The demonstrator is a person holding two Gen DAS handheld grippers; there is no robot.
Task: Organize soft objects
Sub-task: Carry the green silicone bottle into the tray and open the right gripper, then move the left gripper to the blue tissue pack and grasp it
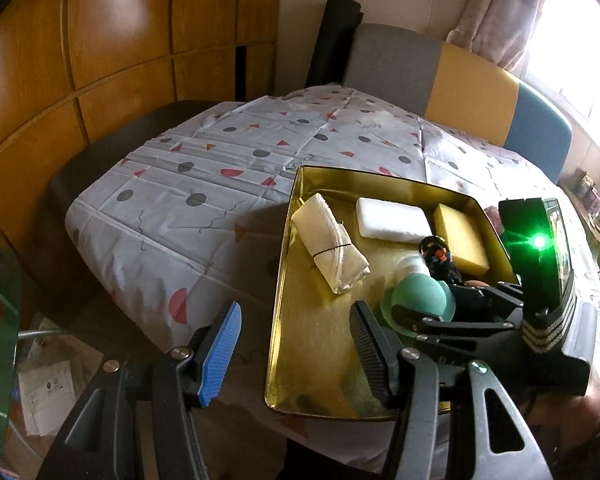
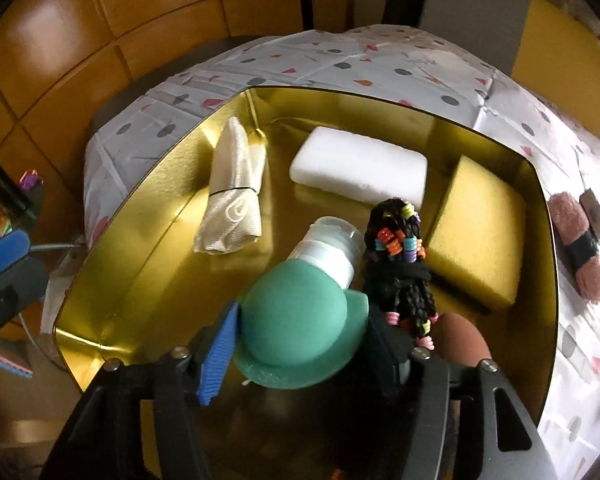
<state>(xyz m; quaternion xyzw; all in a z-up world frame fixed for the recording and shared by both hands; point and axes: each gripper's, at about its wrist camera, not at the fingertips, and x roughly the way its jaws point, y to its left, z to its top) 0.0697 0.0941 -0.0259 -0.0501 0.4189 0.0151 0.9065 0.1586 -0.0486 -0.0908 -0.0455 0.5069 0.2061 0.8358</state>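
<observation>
A gold metal tray (image 1: pixel 300 360) (image 2: pixel 148 248) lies on the patterned tablecloth. In it are a rolled cream cloth (image 2: pixel 232 196), a white sponge (image 2: pixel 360 168), a yellow sponge (image 2: pixel 476 232), a black braided bundle with coloured beads (image 2: pixel 400 260) and a green squeeze bottle with a clear cap (image 2: pixel 300 320) (image 1: pixel 420 292). The bottle lies on the tray floor between the jaws of my right gripper (image 2: pixel 304 316) (image 1: pixel 420 320). Its blue pad sits right beside the bottle without squeezing it, and the bottle hides the other pad. My left gripper (image 1: pixel 296 312) hangs open and empty over the tray's near left corner.
A pink yarn skein (image 2: pixel 580 248) lies on the cloth to the right of the tray. A brown rounded thing (image 2: pixel 460 336) sits in the tray behind my right finger. Wooden cupboards stand at the back left, a colour-block chair (image 1: pixel 472 88) beyond the table, and papers on the floor (image 1: pixel 48 388).
</observation>
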